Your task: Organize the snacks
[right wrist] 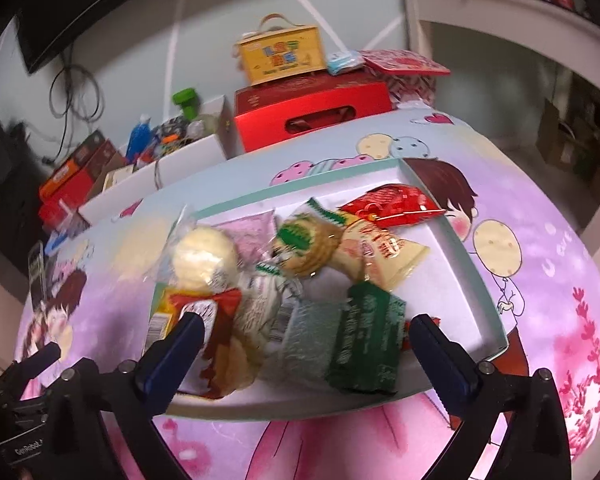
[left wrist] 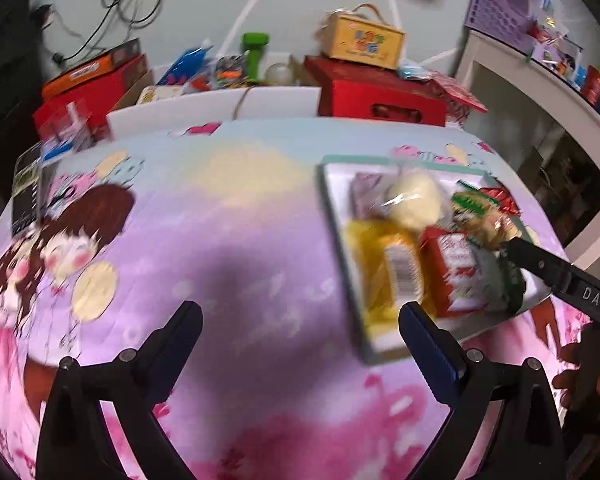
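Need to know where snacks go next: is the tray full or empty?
Nearly full. Packets crowd the tray: a green packet, a red one and a round cake; only its right side is bare.

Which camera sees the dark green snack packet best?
The right wrist view. The dark green snack packet lies near the front of the tray, between the open fingers of the right gripper, its whole top showing. In the left wrist view the packet is only a blurry sliver, partly hidden behind the right gripper.
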